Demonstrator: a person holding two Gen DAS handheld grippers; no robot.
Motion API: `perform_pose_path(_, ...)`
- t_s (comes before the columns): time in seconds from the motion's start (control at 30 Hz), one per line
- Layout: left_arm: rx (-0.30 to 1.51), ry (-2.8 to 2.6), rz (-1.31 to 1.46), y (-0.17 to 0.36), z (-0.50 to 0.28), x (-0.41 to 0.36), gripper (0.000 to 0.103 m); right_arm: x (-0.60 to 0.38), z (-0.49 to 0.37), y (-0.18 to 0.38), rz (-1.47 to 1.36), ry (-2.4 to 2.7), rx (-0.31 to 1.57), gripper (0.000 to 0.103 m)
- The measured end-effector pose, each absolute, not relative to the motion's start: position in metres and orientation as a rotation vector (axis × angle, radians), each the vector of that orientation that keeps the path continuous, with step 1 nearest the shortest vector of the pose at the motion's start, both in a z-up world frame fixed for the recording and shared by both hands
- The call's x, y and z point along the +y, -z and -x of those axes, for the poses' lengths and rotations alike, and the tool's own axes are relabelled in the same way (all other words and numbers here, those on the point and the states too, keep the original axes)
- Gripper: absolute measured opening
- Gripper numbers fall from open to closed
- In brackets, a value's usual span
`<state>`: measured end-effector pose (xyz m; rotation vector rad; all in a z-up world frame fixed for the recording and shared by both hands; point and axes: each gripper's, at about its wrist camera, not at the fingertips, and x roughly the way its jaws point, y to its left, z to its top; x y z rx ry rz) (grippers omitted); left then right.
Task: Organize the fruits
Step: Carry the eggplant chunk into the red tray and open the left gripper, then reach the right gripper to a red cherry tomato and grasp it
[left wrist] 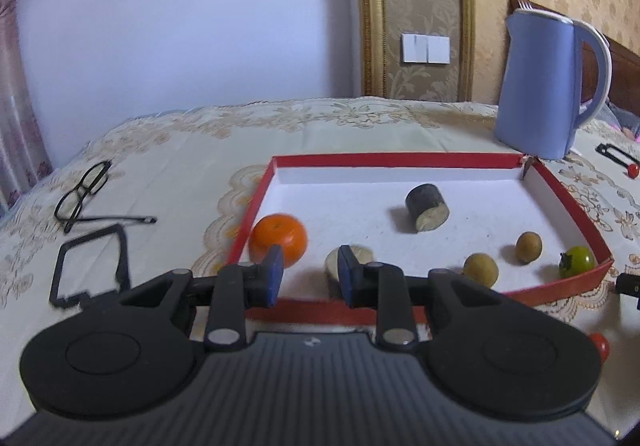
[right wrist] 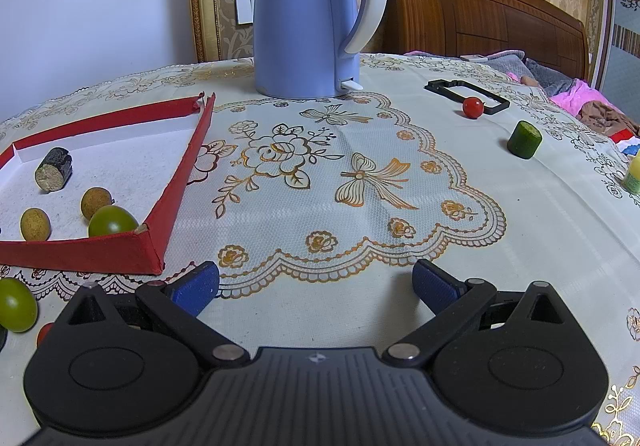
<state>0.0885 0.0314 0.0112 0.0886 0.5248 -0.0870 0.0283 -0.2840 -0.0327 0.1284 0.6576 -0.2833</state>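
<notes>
Left wrist view: the left gripper hovers at the near rim of the red tray, its jaws drawn close with a narrow gap and nothing between them. An orange and a pale cut piece lie just beyond the fingertips, inside the tray. Farther in sit two brown fruits, a green tomato and a dark stub. Right wrist view: the right gripper is spread wide, empty, over the tablecloth. A green grape waits near left, outside the tray; a red tomato and green chunk lie far right. Widen the left jaws before reaching for the next stray fruit.
</notes>
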Motion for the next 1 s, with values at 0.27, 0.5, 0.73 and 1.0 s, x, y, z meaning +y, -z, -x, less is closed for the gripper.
perform_pose_path(0.27, 0.541, 0.003, -0.024, -0.001, -0.071, 0.059, 0.027, -0.284, -0.028, 0.033, -0.131, 0.282, 0.656, 0.103)
perform_pose_path(0.5, 0.627, -0.045, 0.016, 0.019, -0.066, 0.077, 0.031, -0.292, -0.021, 0.031, -0.188, 0.263, 0.623, 0.103)
perform_pose_path(0.73, 0.615, -0.044, 0.014, 0.025, -0.064, 0.078, 0.039, -0.286, 0.007, 0.025, -0.200, 0.204, 0.543, 0.103)
perform_pose_path(1.0, 0.621, -0.051, 0.001, 0.026, -0.067, 0.075, 0.053, -0.264, 0.026, 0.018, -0.157, 0.091, 0.494, 0.103)
